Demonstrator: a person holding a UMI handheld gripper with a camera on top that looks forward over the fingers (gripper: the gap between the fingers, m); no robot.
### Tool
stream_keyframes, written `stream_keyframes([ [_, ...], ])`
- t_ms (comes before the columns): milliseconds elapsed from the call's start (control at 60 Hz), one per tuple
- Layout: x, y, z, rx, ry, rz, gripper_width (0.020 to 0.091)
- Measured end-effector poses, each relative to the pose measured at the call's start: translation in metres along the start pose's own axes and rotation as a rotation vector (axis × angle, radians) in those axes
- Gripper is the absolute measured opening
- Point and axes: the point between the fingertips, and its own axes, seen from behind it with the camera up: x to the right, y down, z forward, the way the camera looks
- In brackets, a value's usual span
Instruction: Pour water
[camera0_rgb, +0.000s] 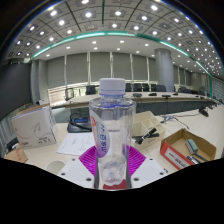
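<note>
The tool (113, 163) is closed on a clear plastic water bottle (111, 135), its two magenta pads (91, 160) pressing against the bottle's lower sides from left and right. The bottle stands upright between the fingers, with a white cap (112, 86) on top and a label with red print around its upper body. Whether its base touches the bench (190, 125) cannot be told, since the bottom is hidden at the fingers.

Just behind the bottle to the left lie white sheets of paper (76, 144). Further left sits a white cardboard box (32, 124). To the right of the tool is an open brown cardboard box (186, 149) with a red-printed packet inside. Beyond, dark office chairs (150, 88) line a long pale bench, with grey curtains (70, 70) behind and rows of ceiling lights (105, 18) above.
</note>
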Motion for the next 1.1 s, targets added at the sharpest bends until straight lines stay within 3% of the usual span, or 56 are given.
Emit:
stream_keyframes([
  [233, 0.015, 0.071, 0.014, -0.093, 0.019, -0.035, 0.0367],
  [367, 0.013, 0.069, 0.013, -0.062, 0.022, -0.064, 0.0389],
  [450, 0.015, 0.069, 0.013, -0.06, 0.029, -0.044, 0.0482],
  [517, 0.017, 0.073, 0.011, -0.102, 0.037, -0.04, 0.0554],
  [600, 0.017, 0.081, 0.006, -0.161, 0.042, -0.018, 0.0867],
  [650, 0.015, 0.077, -0.002, -0.169, 0.049, -0.002, 0.0845],
  [850, 0.0, 0.05, -0.061, -0.198, 0.076, -0.013, 0.0862],
  [1100, -0.052, 0.034, -0.195, -0.317, 0.103, -0.01, 0.0861],
])
